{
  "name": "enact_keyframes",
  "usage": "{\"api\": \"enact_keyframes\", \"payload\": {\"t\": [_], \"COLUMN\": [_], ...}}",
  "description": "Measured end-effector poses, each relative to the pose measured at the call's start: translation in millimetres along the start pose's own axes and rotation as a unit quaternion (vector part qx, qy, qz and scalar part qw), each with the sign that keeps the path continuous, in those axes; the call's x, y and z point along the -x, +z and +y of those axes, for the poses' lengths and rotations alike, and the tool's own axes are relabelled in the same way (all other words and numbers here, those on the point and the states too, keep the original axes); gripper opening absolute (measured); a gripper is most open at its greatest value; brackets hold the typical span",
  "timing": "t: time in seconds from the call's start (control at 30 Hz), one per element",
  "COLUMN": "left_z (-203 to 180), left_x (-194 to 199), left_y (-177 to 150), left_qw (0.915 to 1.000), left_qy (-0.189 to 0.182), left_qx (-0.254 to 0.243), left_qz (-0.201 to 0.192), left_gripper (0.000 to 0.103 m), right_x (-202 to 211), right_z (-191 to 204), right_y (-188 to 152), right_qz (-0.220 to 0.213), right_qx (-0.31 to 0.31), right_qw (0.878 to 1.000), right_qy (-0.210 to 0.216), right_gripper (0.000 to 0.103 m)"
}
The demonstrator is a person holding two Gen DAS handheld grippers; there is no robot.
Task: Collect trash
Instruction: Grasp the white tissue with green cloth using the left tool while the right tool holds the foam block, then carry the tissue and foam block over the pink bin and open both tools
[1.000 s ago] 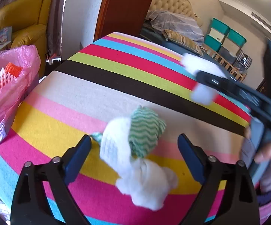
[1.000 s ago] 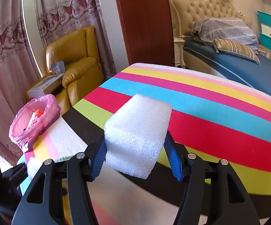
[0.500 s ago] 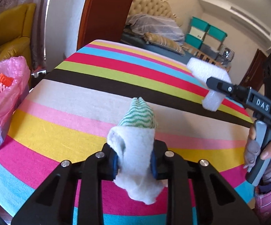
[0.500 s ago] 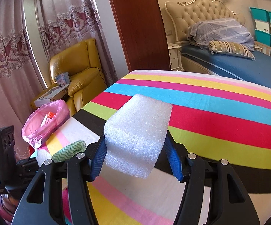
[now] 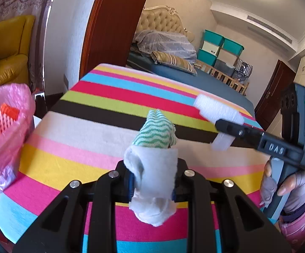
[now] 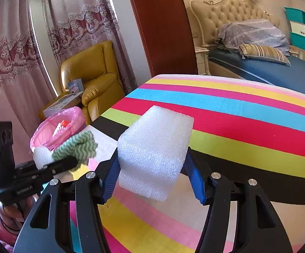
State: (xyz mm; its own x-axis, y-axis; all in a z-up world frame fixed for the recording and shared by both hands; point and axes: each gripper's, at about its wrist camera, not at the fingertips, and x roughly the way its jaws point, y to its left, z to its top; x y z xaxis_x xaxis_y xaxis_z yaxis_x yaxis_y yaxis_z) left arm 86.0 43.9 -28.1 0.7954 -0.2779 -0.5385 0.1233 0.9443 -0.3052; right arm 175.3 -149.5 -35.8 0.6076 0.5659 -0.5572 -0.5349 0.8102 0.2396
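My left gripper (image 5: 152, 181) is shut on a wad of white and green-striped cloth (image 5: 152, 168) and holds it above the striped table (image 5: 84, 143). It also shows in the right wrist view (image 6: 74, 147). My right gripper (image 6: 152, 168) is shut on a white foam block (image 6: 154, 154), held over the table; the foam block also shows in the left wrist view (image 5: 215, 109). A pink trash bag (image 5: 2, 139) with orange and white foam net inside hangs off the table's left edge, also in the right wrist view (image 6: 55, 126).
A yellow armchair (image 6: 93, 80) with boxes stands behind the bag. A bed (image 6: 258, 63) lies beyond the table's far edge. A brown door frame (image 6: 163, 27) rises behind the table.
My left gripper closed on the cloth wad and lifted it off the table. My right gripper still holds the foam block and has shifted a little.
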Motion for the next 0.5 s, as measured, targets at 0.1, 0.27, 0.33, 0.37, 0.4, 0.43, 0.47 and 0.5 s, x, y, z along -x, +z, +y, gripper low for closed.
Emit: {"api": "enact_keyframes", "payload": {"t": [0.1, 0.27, 0.33, 0.37, 0.4, 0.43, 0.47, 0.5], "left_z": [1, 5, 8, 10, 12, 14, 15, 17], "left_x": [4, 10, 13, 14, 16, 17, 20, 22], "left_y": [7, 12, 14, 16, 17, 20, 22, 23], "left_qw": [1.0, 0.9999, 0.9999, 0.9998, 0.9998, 0.9997, 0.9996, 0.9996], "left_qy": [0.001, 0.004, 0.006, 0.007, 0.009, 0.011, 0.012, 0.013], "left_qx": [-0.001, 0.005, 0.008, 0.009, 0.01, 0.01, 0.011, 0.012], "left_qz": [-0.006, -0.012, -0.013, -0.015, -0.017, -0.018, -0.021, -0.023], "left_gripper": [0.024, 0.024, 0.024, 0.024, 0.024, 0.024, 0.024, 0.024], "right_x": [0, 2, 2, 1, 1, 0, 0, -1], "right_z": [5, 11, 14, 17, 21, 23, 26, 29], "right_y": [-1, 0, 0, 0, 1, 1, 2, 3], "right_qz": [0.0, 0.001, 0.002, 0.002, 0.003, 0.003, 0.004, 0.004], "right_qx": [0.004, 0.009, 0.013, 0.017, 0.021, 0.024, 0.026, 0.03], "right_qw": [1.0, 1.0, 1.0, 1.0, 1.0, 1.0, 0.999, 0.999], "right_qy": [0.003, 0.011, 0.013, 0.015, 0.017, 0.019, 0.021, 0.023], "right_gripper": [0.057, 0.057, 0.057, 0.057, 0.057, 0.057, 0.057, 0.057]}}
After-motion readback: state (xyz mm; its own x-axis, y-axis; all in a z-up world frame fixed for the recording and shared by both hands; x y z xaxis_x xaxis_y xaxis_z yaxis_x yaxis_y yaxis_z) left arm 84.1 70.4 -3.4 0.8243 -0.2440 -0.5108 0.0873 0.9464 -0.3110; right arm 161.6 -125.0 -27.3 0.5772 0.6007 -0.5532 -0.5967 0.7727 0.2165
